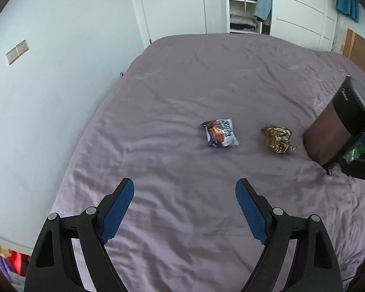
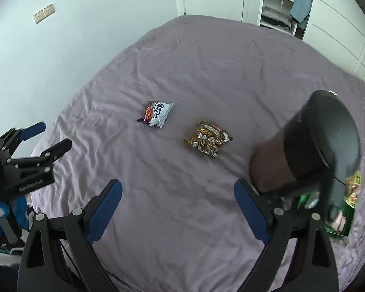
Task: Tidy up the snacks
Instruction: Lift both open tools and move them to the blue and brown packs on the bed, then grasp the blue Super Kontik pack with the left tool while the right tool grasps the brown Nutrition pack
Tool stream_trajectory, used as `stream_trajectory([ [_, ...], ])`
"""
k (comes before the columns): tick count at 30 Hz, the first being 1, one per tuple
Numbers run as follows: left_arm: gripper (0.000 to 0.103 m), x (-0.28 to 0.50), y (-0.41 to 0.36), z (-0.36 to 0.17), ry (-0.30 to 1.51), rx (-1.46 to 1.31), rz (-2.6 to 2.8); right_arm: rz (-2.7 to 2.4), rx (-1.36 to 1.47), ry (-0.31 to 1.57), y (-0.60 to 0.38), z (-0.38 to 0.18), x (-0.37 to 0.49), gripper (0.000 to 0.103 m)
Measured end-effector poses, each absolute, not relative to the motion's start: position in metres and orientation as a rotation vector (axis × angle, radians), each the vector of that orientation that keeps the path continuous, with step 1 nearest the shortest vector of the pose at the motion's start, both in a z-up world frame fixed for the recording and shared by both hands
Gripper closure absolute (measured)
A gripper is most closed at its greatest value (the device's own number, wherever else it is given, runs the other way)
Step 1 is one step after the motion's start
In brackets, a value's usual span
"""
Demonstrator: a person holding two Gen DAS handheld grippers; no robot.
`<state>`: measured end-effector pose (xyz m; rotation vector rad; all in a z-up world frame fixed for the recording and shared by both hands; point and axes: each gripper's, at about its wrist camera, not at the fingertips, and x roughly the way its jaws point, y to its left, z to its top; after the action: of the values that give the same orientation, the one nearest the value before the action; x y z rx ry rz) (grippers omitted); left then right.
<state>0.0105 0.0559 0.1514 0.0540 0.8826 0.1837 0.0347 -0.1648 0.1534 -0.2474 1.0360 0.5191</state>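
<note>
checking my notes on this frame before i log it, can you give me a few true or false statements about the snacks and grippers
1. Two snack packets lie loose on the purple bedsheet. True: a white and blue packet and a brown packet.
2. The left gripper is clamped on the white and blue packet. False: its jaws are wide apart and hold nothing; the packet lies ahead of it on the sheet.
3. The two packets touch each other. False: bare sheet shows between them.
4. The right gripper is open and holds nothing. True.
5. The dark brown container stands to the left of both packets. False: it is on their right.
</note>
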Motion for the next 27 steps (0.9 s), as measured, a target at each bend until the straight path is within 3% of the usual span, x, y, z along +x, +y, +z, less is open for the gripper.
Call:
stream_trajectory([
  [11,0.021,0.077,0.056,0.16,0.921,0.038,0.188,0.484,-0.172,1.101,-0.144,0.118,0.105,0.0],
  [27,0.021,0.199,0.051,0.085,1.089,0.006,0.143,0.362,-0.059,1.233,-0.142,0.031,0.182,0.0],
])
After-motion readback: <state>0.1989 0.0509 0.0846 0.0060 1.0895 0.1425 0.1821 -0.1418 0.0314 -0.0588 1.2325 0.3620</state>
